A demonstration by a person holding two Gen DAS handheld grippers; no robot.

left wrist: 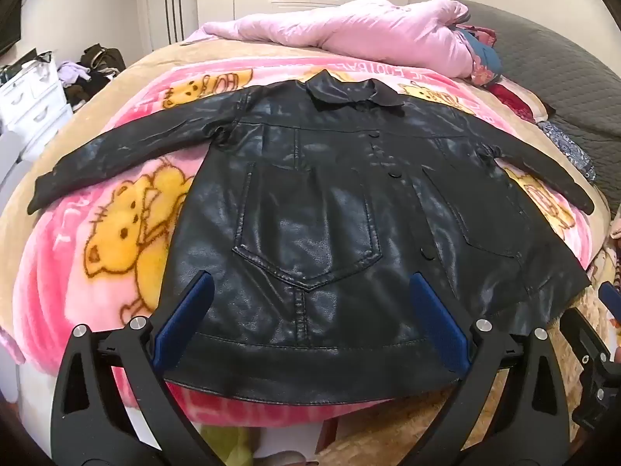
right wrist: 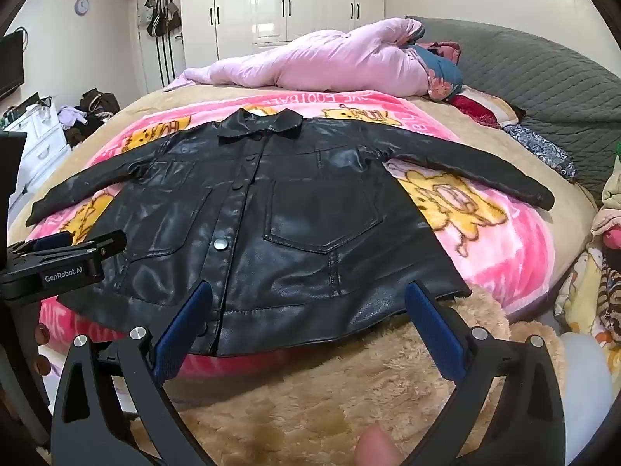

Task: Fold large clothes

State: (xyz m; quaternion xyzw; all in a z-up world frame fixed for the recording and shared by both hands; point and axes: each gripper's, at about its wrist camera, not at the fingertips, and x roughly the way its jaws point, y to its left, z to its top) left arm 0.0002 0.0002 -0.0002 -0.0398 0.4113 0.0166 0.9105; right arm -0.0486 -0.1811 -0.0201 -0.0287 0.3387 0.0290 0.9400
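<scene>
Black glossy faux-leather jacket (left wrist: 310,202) lay flat on the pink bear-print blanket (left wrist: 116,225); probably heavy, stiff, slippery. Both tongs, left (left wrist: 310,322) and right (right wrist: 306,322), gaped empty near its hem; sleeve cuffs looked the best hold.

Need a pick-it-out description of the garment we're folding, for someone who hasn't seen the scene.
Start at the bed, covered by a pink blanket printed with yellow cartoon bears. Spread flat on it, front up, collar at the far side and sleeves out wide, lies the black leather jacket. It is the only glossy black item there, unlike the crumpled pale pink quilt bunched up behind it.
</scene>
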